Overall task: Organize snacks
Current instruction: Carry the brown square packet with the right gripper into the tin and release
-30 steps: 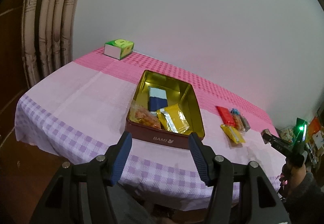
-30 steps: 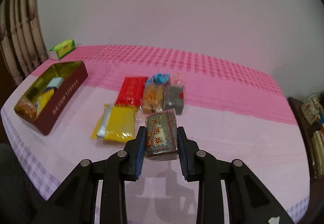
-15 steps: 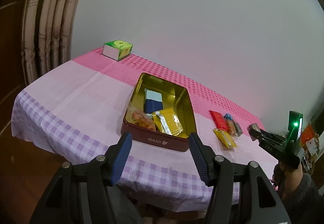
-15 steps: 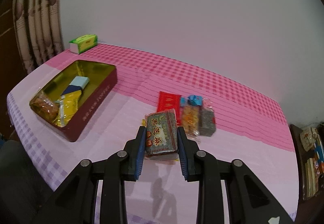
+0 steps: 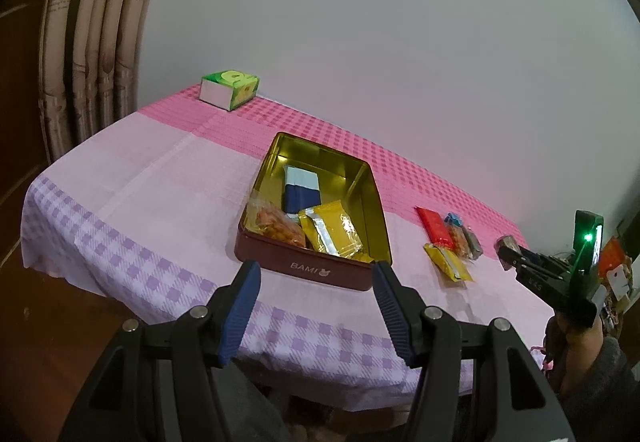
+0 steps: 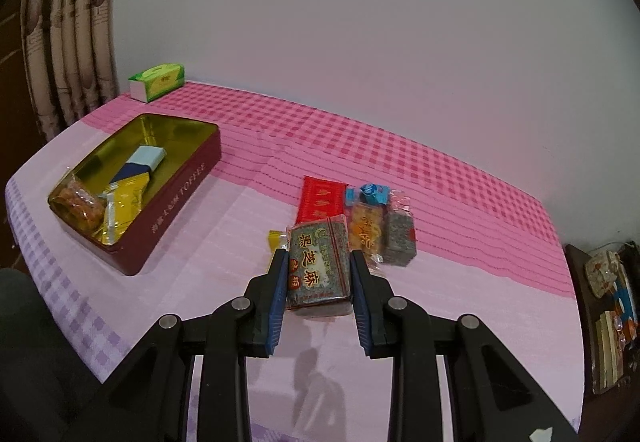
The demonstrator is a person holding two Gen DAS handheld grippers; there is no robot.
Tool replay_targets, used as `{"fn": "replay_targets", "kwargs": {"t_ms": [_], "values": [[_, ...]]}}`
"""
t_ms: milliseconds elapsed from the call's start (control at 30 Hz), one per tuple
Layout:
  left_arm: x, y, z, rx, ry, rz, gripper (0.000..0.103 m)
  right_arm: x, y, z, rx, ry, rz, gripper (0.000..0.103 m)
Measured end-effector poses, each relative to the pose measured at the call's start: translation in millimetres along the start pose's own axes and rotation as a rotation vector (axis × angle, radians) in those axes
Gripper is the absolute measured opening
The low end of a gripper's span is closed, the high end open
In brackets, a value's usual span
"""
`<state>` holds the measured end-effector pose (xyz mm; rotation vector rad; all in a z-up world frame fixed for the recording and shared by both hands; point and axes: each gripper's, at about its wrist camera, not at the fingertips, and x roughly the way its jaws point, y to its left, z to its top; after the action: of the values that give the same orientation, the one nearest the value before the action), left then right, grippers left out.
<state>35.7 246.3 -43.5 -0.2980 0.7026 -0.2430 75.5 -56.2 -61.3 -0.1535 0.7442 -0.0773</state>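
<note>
I have the right hand-held gripper [image 6: 320, 274] clamped on a black sesame snack block [image 6: 319, 267], its blue pads [image 6: 279, 294] pressing the block's two long sides, and the block hangs above the table [image 6: 460, 282] with its shadow on the cloth below. The packet looks light and fairly stiff, a pressed brick in a glossy clear wrapper. I judge the film slippery, so I would keep the grip on the flat sides near the middle, as it is now, and not on the crimped ends, which would fold.

The maroon tin [image 6: 176, 198] sits ahead and to the left of this hand-held gripper, open, with an orange snack bag [image 6: 78, 200], a yellow foil packet [image 6: 124, 202] and a blue-and-white packet [image 6: 140, 162] already inside. Just beyond the held block lie a red packet [image 6: 322, 198], an orange wrapped bar [image 6: 365, 230] and a grey sesame bar [image 6: 398, 238], close together. A corner of a second yellow packet [image 6: 276, 240] shows just left of the block.

My left hand-held gripper [image 5: 316, 306] hangs with its jaws wide and nothing between them, near the table edge, with the tin's front wall directly ahead. From there the right hand-held gripper appears far to the right, a hand [image 5: 576, 334] gripping it.
</note>
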Motion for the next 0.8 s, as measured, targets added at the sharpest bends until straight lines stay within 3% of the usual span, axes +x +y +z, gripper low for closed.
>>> {"fn": "replay_targets", "kwargs": {"t_ms": [267,533,800], "values": [[-8,7,3,-0.032,-0.047,0.041,0.059,3,20,16,-0.030,-0.009,0.028,0.027],[-9,25,9,-0.097,-0.058,0.077,0.059,24,112,72,-0.104,-0.038,0.195,0.027],[-4,35,13,-0.121,-0.047,0.077,0.059,68,168,104,-0.122,-0.009,0.240,0.027]]}}
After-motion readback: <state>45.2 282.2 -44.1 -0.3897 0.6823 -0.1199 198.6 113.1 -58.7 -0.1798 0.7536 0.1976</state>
